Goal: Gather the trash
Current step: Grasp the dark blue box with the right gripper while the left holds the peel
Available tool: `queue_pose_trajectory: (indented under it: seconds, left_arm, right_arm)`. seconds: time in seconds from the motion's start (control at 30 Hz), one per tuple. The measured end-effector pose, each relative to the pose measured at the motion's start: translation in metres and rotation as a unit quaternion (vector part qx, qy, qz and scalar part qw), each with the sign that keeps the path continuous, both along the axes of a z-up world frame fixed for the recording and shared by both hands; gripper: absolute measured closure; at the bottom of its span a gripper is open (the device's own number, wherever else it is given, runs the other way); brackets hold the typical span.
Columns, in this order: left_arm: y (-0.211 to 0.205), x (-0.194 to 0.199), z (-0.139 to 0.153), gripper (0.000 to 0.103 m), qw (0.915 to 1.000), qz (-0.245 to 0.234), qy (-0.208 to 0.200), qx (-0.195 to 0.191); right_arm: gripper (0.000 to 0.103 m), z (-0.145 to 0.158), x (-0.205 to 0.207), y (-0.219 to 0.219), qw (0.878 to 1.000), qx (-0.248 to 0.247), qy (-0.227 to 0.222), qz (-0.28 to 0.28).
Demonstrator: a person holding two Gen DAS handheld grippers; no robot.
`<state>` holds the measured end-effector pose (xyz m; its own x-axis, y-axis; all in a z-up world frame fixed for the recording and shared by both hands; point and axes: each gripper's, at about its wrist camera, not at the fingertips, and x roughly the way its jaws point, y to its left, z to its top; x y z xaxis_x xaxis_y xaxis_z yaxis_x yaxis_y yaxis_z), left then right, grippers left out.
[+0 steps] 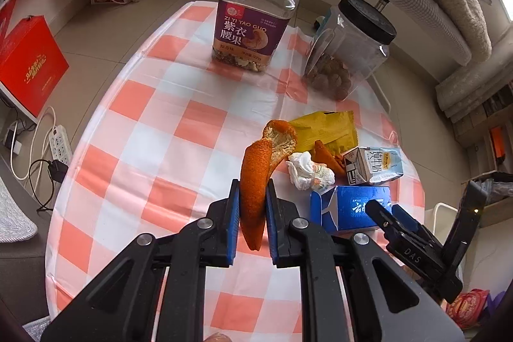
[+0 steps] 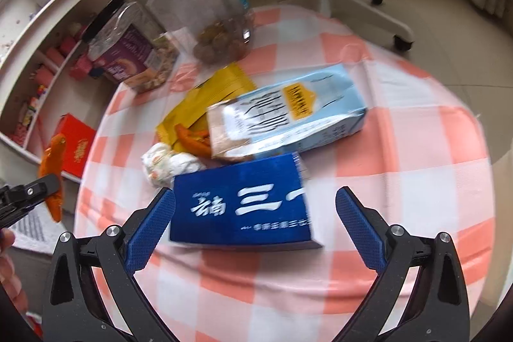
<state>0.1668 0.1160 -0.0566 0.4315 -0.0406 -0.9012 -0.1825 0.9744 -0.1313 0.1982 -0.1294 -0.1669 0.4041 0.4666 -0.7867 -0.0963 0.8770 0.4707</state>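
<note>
The left gripper (image 1: 252,204) is nearest in its own view. Its blue pads pinch a long orange peel (image 1: 256,181), which hangs above the checked cloth (image 1: 154,124), clear of the table. I think it is held so to carry it away as trash. The right gripper (image 2: 255,225) is spread wide, with nothing between the pads. It points down at the blue box (image 2: 240,210), probably to take it next. The box bears white Chinese characters; the motion blur lets me read only "三".

Just behind the box lies a crumpled tissue (image 2: 166,165), and beside it a light-blue milk carton (image 2: 288,114) lies on its side. In the left view I read "纯牛奶" on it. The small yellow label is too blurred to read. A yellow wrapper (image 2: 208,98) lies partly under the carton, with more peel (image 2: 192,138) on it. All this trash is gathered in one heap, touching or nearly touching.

Farther back stand two clear jars with black lids, likely not trash. The labelled jar (image 1: 256,21) says "ZI YI YAO GUO" and "紫衣腰果". The plain jar (image 1: 346,53) holds round brown nuts. On the floor stands a red box (image 1: 29,69); its gold writing is too small to read.
</note>
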Motion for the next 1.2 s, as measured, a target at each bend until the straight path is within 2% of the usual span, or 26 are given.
queue_pose_trajectory:
  seconds: [0.07,0.13,0.17,0.23,0.3,0.33,0.4,0.43,0.53,0.7,0.73,0.77,0.8,0.83,0.97,1.2]
  left_arm:
    - [0.007,-0.004,0.005,0.088,1.0,-0.002,-0.004,0.006]
    - [0.016,-0.007,0.011,0.088,0.9999,0.0,-0.009,0.01]
    - [0.021,-0.007,0.012,0.088,0.9998,0.002,-0.013,0.012]
    - [0.03,-0.009,0.016,0.088,0.9997,0.006,-0.019,0.015]
    - [0.038,-0.01,0.019,0.088,0.9996,0.012,-0.021,0.012]
    - [0.041,-0.011,0.019,0.088,0.9996,0.015,-0.02,0.011]
    - [0.046,-0.011,0.016,0.088,0.9996,0.02,-0.015,0.011]
    - [0.047,-0.01,0.013,0.088,0.9996,0.021,-0.012,0.011]
    - [0.046,-0.01,0.009,0.088,0.9998,0.018,-0.004,0.011]
    - [0.044,-0.009,0.004,0.088,0.9998,0.012,0.001,0.016]
    - [0.044,-0.008,0.003,0.088,0.9998,0.012,0.003,0.017]
    - [0.043,-0.008,0.002,0.088,0.9998,0.011,0.004,0.018]
    - [0.043,-0.008,0.002,0.088,0.9997,0.01,0.005,0.019]
    - [0.043,-0.008,0.002,0.088,0.9997,0.009,0.005,0.021]
    - [0.041,-0.009,0.003,0.088,0.9997,0.007,0.003,0.023]
    - [0.033,-0.015,0.012,0.088,0.9997,0.001,-0.013,0.022]
  right_arm:
    - [0.007,-0.002,-0.009,0.014,0.998,0.005,0.026,0.056]
    - [0.008,0.002,-0.025,0.03,0.989,0.041,0.054,0.133]
    - [0.008,0.01,-0.037,0.039,0.982,0.053,0.05,0.172]
    - [0.008,0.028,-0.057,0.05,0.977,0.024,0.026,0.211]
    - [0.007,0.039,-0.065,0.053,0.98,-0.024,0.005,0.2]
    - [0.007,0.042,-0.066,0.054,0.98,-0.066,-0.009,0.187]
    - [0.007,0.044,-0.064,0.059,0.972,-0.151,-0.052,0.171]
    - [0.007,0.042,-0.06,0.062,0.968,-0.176,-0.063,0.168]
    - [0.007,0.031,-0.044,0.069,0.971,-0.164,-0.044,0.171]
    - [0.007,0.016,-0.036,0.09,0.964,-0.182,-0.039,0.188]
    - [0.012,0.013,-0.036,0.09,0.967,-0.175,-0.034,0.182]
    - [0.023,0.012,-0.034,0.091,0.971,-0.159,-0.03,0.178]
    - [0.042,0.01,-0.032,0.091,0.974,-0.145,-0.022,0.175]
    - [0.049,0.01,-0.031,0.092,0.977,-0.132,-0.013,0.169]
    - [0.05,0.026,-0.037,0.096,0.976,-0.147,-0.036,0.155]
    - [0.05,0.073,-0.042,0.067,0.987,-0.105,-0.089,0.086]
